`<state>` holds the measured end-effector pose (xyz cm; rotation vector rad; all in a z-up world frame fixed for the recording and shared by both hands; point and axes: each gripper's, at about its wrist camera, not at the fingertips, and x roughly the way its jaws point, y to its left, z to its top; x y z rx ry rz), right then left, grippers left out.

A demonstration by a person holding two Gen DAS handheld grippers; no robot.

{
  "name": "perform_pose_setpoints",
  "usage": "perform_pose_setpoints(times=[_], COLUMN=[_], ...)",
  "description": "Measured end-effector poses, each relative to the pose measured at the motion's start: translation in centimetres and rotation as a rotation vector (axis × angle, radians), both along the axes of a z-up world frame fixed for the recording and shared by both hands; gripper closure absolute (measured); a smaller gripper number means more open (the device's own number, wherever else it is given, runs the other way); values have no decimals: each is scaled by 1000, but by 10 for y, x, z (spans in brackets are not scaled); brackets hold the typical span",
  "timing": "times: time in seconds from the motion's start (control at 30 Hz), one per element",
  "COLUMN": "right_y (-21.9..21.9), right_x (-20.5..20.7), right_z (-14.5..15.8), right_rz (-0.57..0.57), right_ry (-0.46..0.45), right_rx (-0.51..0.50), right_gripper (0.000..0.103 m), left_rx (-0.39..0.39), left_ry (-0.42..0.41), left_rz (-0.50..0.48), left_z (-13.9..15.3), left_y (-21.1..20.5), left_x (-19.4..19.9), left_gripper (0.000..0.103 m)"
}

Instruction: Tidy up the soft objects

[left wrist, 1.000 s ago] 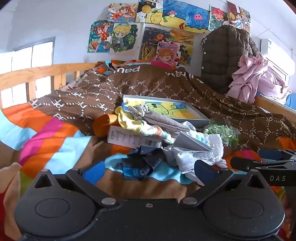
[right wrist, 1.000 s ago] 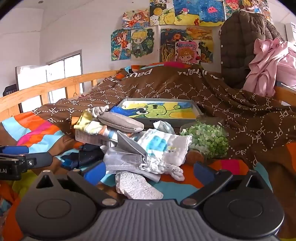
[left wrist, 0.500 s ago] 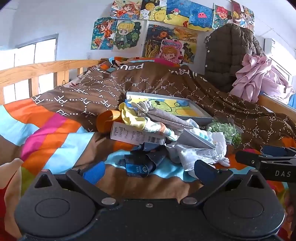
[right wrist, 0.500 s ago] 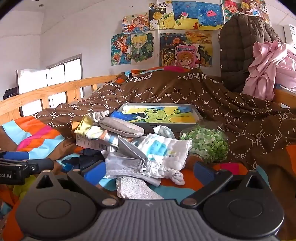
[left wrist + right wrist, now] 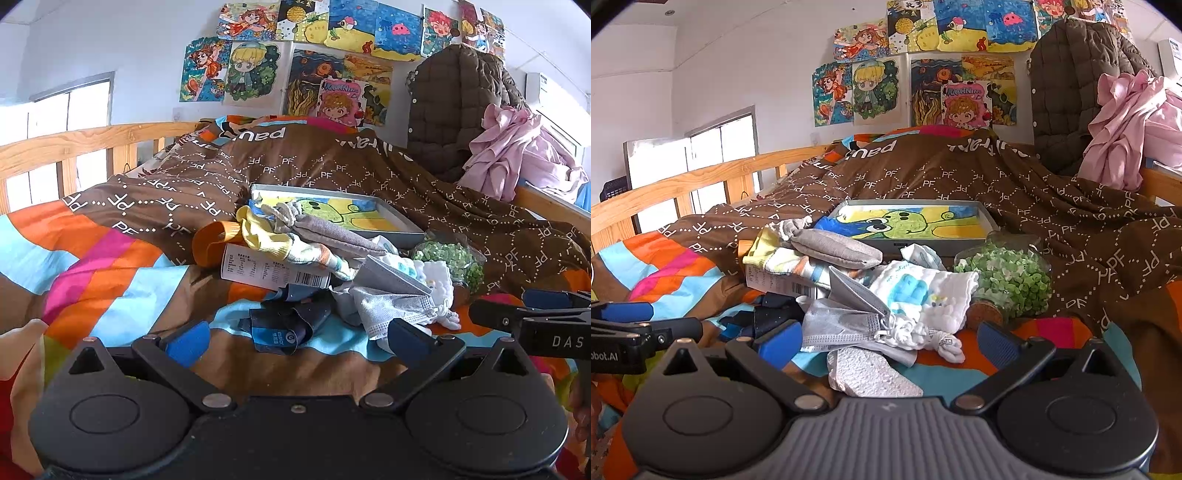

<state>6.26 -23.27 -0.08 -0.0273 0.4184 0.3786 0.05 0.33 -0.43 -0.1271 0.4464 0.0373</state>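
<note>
Heap of soft objects, mid-bed, on the striped bedspread (image 5: 110,280) just in front of the brown quilt (image 5: 1052,206).
- Grey sock (image 5: 836,245): topmost, lying across a yellow-cuffed sock (image 5: 273,240).
- Grey face mask (image 5: 849,317): folded, pleated, at the near side of the heap.
- White cloth with blue print (image 5: 923,295): quilted, touching the mask, just beside the jar.
- Dark navy sock (image 5: 284,325): crumpled, nearest the left gripper.
- White textured sock (image 5: 868,376): flat, at the near edge; plain only in the right wrist view.
- White printed box with barcode (image 5: 273,271): under the socks.
- Orange band (image 5: 210,240): at the heap's left; plain only in the left wrist view.
Containers:
- Shallow grey tray (image 5: 912,221): behind the heap, on the quilt; cartoon picture inside, no soft objects in it.
- Clear jar (image 5: 1008,280): on its side, cork stopper toward the camera, filled with green-and-white bits.
Grippers:
- Left gripper (image 5: 295,338): jaws wide, nothing between them, before the navy sock.
- Right gripper (image 5: 882,341): jaws wide, empty, before the mask.
</note>
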Motion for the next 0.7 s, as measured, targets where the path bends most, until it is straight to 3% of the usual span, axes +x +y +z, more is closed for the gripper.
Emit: perform_pose_setpoints(times=[0.7], right_y=[-1], right_x=[1], right_z=[0], right_rz=[0], right_ry=[1], right_rx=[2], right_gripper=[0], left_rx=[18], left_ry=[-2], left_rz=[-7], left_z=[0], left_y=[-4], left_x=[-1], left_gripper=[1])
